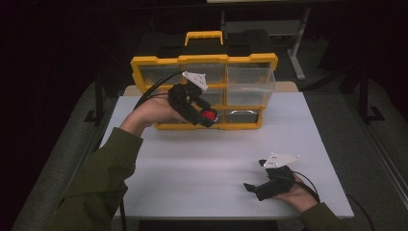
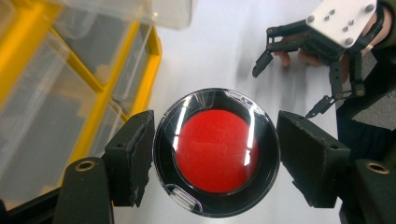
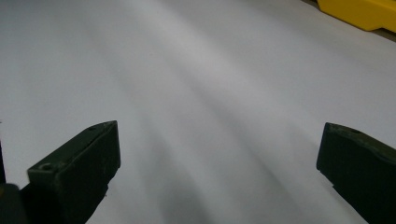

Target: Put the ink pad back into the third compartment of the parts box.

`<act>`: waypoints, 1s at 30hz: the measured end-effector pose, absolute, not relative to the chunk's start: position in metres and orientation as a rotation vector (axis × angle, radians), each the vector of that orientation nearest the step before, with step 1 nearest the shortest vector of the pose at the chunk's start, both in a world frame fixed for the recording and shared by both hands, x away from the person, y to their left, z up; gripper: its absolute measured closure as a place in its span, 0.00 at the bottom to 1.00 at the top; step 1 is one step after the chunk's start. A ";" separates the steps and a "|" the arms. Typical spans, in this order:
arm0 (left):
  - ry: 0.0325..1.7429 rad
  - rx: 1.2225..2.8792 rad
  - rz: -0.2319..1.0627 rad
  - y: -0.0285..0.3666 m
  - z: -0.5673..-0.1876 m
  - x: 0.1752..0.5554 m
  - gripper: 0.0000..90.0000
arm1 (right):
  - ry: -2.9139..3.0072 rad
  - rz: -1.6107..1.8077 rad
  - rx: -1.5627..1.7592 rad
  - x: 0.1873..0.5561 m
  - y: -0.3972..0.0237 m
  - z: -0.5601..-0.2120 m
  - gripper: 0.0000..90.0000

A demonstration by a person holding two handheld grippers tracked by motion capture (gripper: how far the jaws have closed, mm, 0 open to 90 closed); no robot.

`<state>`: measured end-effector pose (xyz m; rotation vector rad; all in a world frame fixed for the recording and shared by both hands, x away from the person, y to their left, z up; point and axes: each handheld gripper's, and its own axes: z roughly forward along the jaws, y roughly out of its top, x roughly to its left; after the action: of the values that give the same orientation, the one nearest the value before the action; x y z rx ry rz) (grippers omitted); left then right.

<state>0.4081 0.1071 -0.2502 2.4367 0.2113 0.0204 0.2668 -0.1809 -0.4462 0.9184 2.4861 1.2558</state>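
The red disc, a round black-rimmed case with a clear cover, sits clamped between the pads of the left gripper, held above the table just in front of the yellow organizer that stands upright at the far edge. The pick-up looks done; what seems left is carrying the disc into one of the clear drawers or setting it elsewhere. The right gripper rests near the table's front edge, jaws wide and empty.
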 end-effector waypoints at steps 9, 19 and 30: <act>0.197 2.448 0.032 0.106 -0.221 0.413 0.33 | 2.480 1.266 0.931 0.268 -0.183 -0.448 0.00; 0.163 2.443 0.065 0.104 -0.187 0.413 0.33 | 2.482 1.263 0.929 0.268 -0.184 -0.448 0.00; 0.152 2.386 0.078 0.096 -0.151 0.425 0.33 | 2.477 1.259 0.936 0.267 -0.185 -0.448 0.00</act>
<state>0.4253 0.0956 -0.1507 2.3865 0.1521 0.0781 0.2666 -0.1845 -0.4479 0.9364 2.4775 1.2587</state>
